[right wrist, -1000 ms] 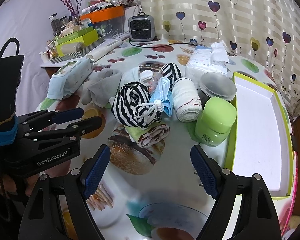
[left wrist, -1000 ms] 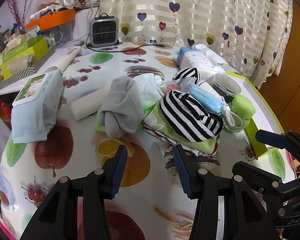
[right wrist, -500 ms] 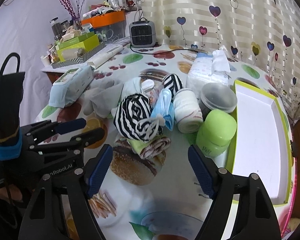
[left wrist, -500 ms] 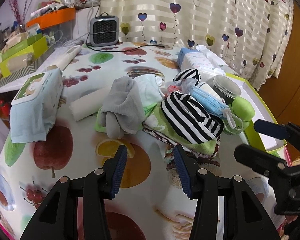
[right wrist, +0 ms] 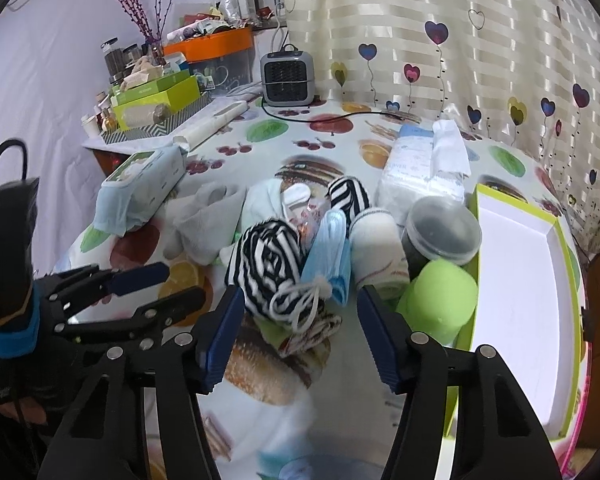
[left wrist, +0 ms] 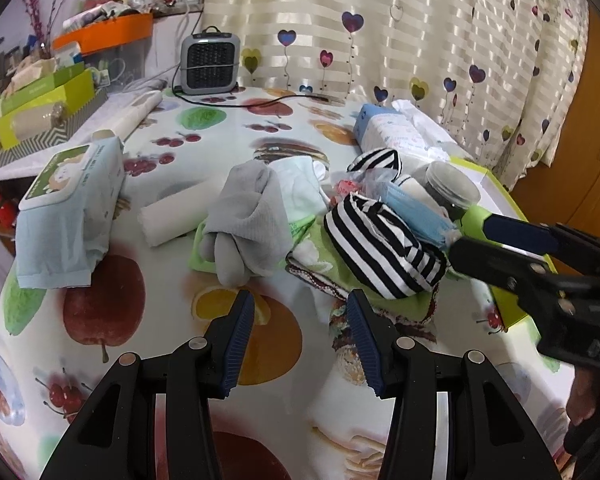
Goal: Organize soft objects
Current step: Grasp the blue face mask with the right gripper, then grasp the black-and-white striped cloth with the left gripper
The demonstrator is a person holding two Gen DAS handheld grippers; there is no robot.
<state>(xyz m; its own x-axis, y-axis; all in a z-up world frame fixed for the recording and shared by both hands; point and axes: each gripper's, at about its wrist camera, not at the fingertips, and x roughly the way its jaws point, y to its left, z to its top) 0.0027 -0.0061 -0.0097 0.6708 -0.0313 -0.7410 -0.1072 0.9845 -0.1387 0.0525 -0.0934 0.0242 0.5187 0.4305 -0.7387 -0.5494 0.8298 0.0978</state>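
Observation:
A heap of soft things lies mid-table: a black-and-white striped cloth [left wrist: 384, 248] [right wrist: 270, 264], a blue face mask [left wrist: 414, 212] [right wrist: 328, 256], a grey glove [left wrist: 246, 220], a rolled white towel [right wrist: 376, 248] and a green cloth [left wrist: 312, 248]. My left gripper [left wrist: 298, 340] is open and empty, just short of the heap. My right gripper [right wrist: 300, 336] is open and empty, its jaws on either side of the striped cloth's near end and the mask's strings. It also shows in the left wrist view [left wrist: 500, 236].
A green-rimmed white tray [right wrist: 516, 280] lies at the right. A green jar [right wrist: 436, 300] and a dark lidded jar [right wrist: 440, 236] stand beside it. A tissue pack [right wrist: 416, 172], a wipes pack [left wrist: 72, 208], a paper roll [left wrist: 172, 216] and a heater [left wrist: 210, 64] are around.
My right gripper has moved forward to the heap and narrowed a little. The left gripper has barely moved.

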